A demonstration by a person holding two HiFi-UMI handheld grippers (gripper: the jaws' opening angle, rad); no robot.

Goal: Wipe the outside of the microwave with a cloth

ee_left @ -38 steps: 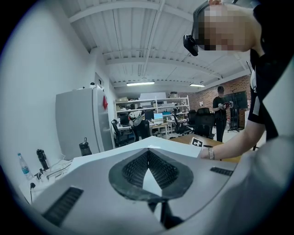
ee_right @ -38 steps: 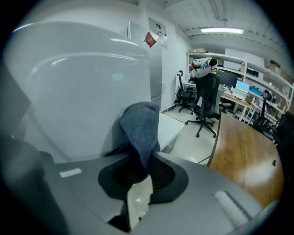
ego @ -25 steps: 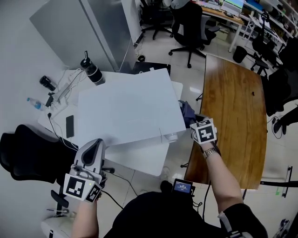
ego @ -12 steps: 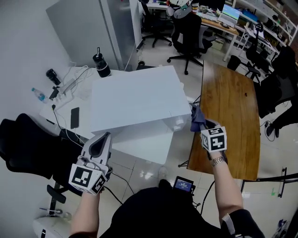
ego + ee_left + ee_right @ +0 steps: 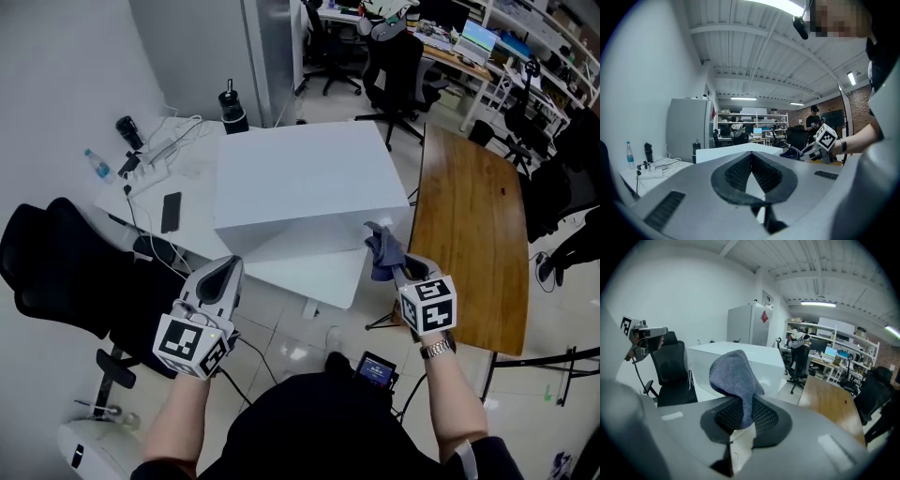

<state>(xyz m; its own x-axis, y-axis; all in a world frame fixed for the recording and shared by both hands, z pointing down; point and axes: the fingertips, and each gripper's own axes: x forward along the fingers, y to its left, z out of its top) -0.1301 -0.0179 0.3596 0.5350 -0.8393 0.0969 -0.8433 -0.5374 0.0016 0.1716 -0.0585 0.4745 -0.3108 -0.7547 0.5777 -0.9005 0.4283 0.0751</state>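
Note:
The microwave [image 5: 300, 183] is a large white box on a white desk, seen from above in the head view. My right gripper [image 5: 398, 272] is shut on a blue-grey cloth [image 5: 382, 251], which sticks up from the jaws just off the microwave's near right corner. In the right gripper view the cloth [image 5: 733, 376] stands bunched above the pads, with the microwave [image 5: 740, 357] beyond it. My left gripper [image 5: 225, 274] hangs shut and empty off the desk's near left edge. In the left gripper view its jaws [image 5: 751, 171] meet, pointing level at the microwave [image 5: 736, 151].
A wooden table [image 5: 469, 234] stands to the right. On the white desk [image 5: 192, 202] lie a black phone [image 5: 171, 212], cables, a dark flask [image 5: 232, 105] and a water bottle [image 5: 97, 163]. A black chair [image 5: 56, 272] stands at left, office chairs [image 5: 394, 56] behind.
My right gripper has risen with the cloth, from beside the wooden table up to the microwave's near right corner. The left gripper has shifted right, staying shut.

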